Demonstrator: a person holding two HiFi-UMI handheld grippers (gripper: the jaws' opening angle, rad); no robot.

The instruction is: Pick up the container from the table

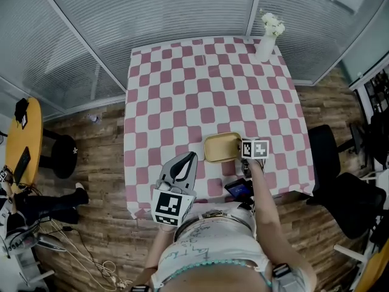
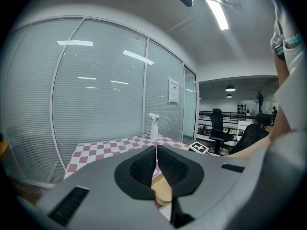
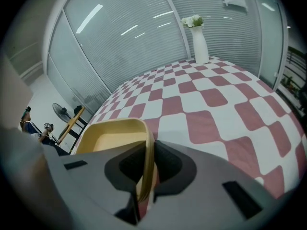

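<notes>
a yellow container [image 1: 222, 146] sits near the front edge of the checkered table [image 1: 182, 90], right hand-held gripper [image 1: 242, 152] at its right rim, left hand-held gripper [image 1: 191, 157] nearby; a white vase [image 1: 265, 46] stands far back.

The container [image 1: 222, 146] sits on the tabletop [image 1: 182, 90], near the front edge. The right claw [image 1: 243, 151] straddles the container's right rim. The left claw [image 1: 189, 159] lies just left of the container, and the vase [image 1: 265, 41] stands far behind it.
</notes>
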